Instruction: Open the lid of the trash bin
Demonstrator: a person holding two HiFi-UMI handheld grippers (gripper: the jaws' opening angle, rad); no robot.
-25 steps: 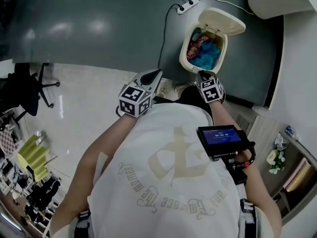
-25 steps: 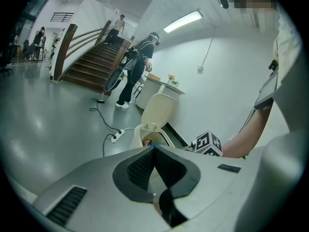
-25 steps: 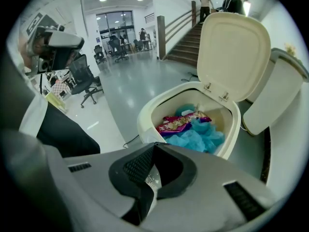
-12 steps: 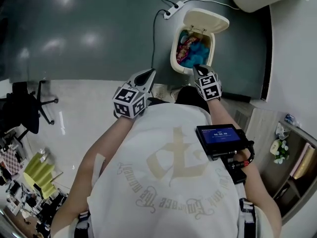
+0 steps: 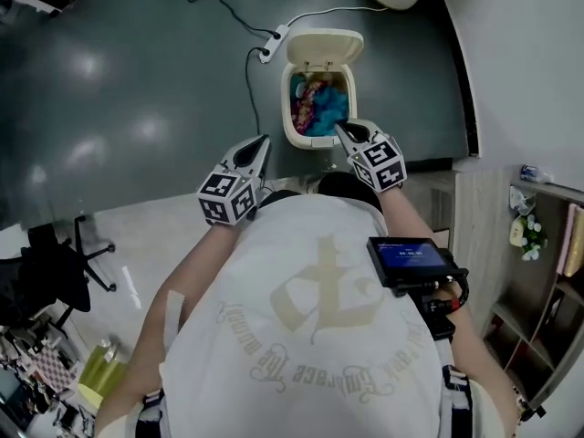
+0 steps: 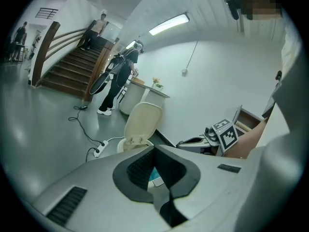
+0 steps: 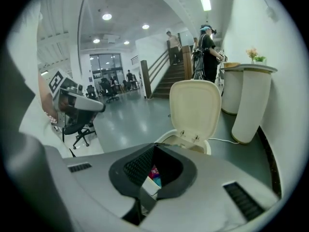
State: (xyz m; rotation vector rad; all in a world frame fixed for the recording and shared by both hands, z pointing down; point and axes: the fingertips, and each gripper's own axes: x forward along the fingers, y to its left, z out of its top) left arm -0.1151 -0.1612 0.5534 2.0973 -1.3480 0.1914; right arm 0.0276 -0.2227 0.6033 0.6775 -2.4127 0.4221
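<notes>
Standing upright behind the trash bin (image 5: pixel 289 121), its lid (image 5: pixel 324 46) points up; left claw (image 5: pixel 260 145), right claw (image 5: pixel 343 131) both closed.

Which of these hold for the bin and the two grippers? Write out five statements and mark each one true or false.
1. The lid of the trash bin stands open. True.
2. The bin is empty. False: colourful rubbish, blue and pink, lies inside it.
3. The left gripper is clamped on the lid. False: it is held apart from the bin, with its jaws together on nothing.
4. A white power strip lies on the floor beside the bin. True.
5. The right gripper has its jaws wide apart. False: they are together, with nothing between them.
</notes>
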